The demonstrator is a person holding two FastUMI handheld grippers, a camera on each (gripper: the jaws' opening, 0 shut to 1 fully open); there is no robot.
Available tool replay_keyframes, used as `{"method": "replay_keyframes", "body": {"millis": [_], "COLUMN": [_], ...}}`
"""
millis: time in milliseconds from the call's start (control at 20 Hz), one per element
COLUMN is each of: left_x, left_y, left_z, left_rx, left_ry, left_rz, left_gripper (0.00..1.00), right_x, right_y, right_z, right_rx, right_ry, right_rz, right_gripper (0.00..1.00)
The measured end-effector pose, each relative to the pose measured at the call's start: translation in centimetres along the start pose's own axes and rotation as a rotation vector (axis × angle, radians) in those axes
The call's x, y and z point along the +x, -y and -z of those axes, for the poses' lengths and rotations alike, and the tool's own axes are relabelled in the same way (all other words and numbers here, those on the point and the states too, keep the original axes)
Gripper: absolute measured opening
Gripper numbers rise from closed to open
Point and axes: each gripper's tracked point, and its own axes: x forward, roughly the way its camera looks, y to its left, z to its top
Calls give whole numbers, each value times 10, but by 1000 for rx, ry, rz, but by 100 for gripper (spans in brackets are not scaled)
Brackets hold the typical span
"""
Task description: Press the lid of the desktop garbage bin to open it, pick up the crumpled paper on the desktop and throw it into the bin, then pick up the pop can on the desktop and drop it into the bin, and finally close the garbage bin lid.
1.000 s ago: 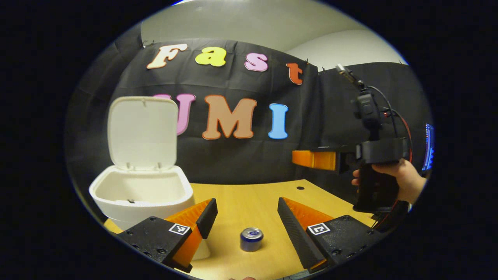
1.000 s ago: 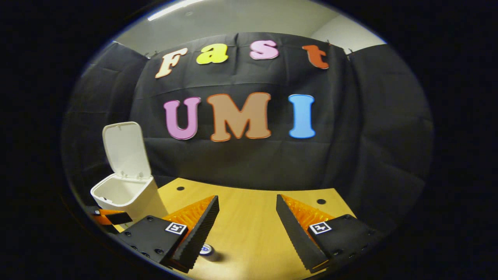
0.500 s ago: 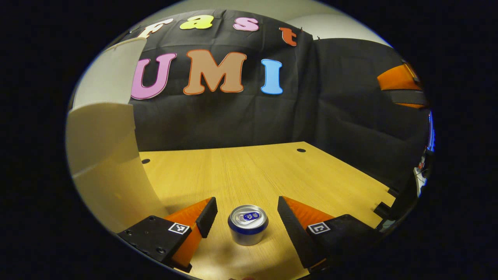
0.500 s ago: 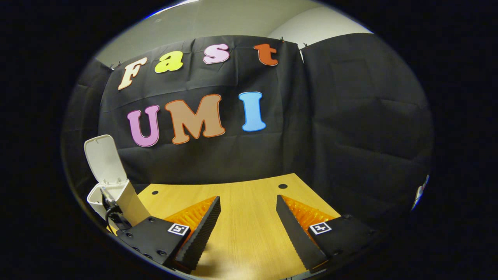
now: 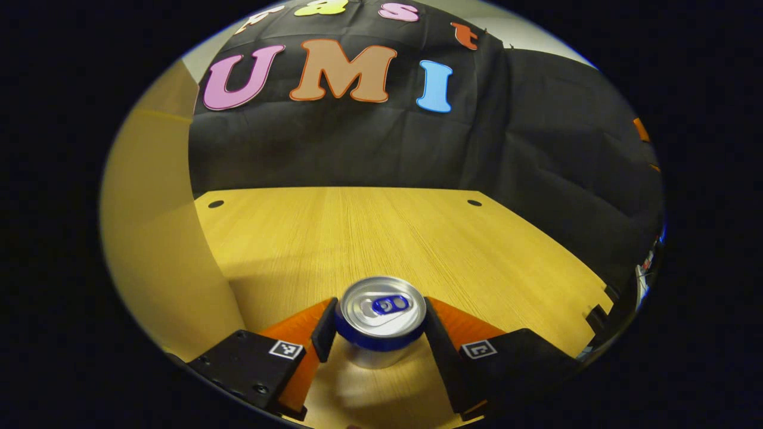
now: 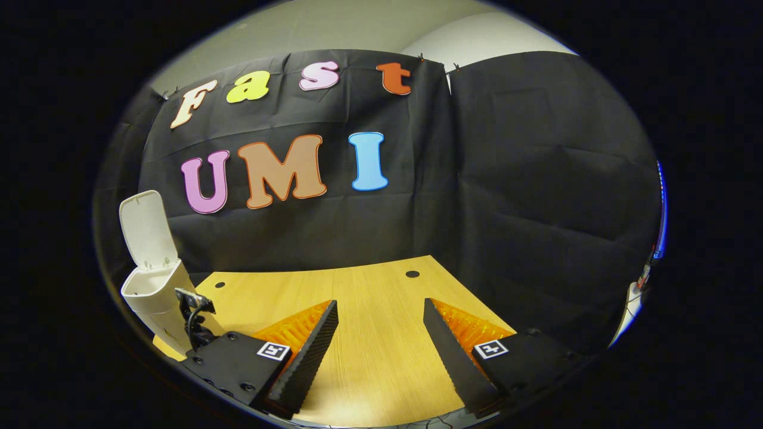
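Closest in the left gripper view, the left gripper (image 5: 380, 326) has its jaws narrowed onto both sides of the upright pop can (image 5: 380, 317) standing on the worktop (image 5: 381, 232). Farther off in the right gripper view, the right gripper (image 6: 380, 333) hangs with jaws wide over bare worktop, and the garbage bin (image 6: 156, 298) stands at the far left with its lid (image 6: 143, 229) raised.

You are working in a recording booth, not a home: black cloth (image 6: 524, 179) hangs pinned as walls around a bare wooden desktop (image 6: 369, 298) with cable holes, pale ceiling (image 6: 334, 30) at the frame's top.
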Motion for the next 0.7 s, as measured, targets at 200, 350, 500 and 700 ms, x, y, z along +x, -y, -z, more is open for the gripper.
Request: {"method": "replay_keyframes", "body": {"millis": [200, 350, 500, 700], "left_x": [-3, -17, -37, -79], "left_y": [1, 2, -2, -1], "left_z": [-3, -28, -76, -144], "left_rx": [17, 9, -14, -50], "left_ry": [3, 36, 110, 231], "left_rz": [3, -10, -55, -153], "left_gripper": [79, 79, 79, 78], "right_x": [-2, -1, 1, 12], "right_y": [4, 5, 4, -7], "right_z": [1, 1, 2, 13], "right_rx": [10, -6, -17, -60], "right_ry": [0, -6, -17, -60], "right_rz": [1, -16, -84, -230], "right_gripper": [96, 96, 96, 96]}}
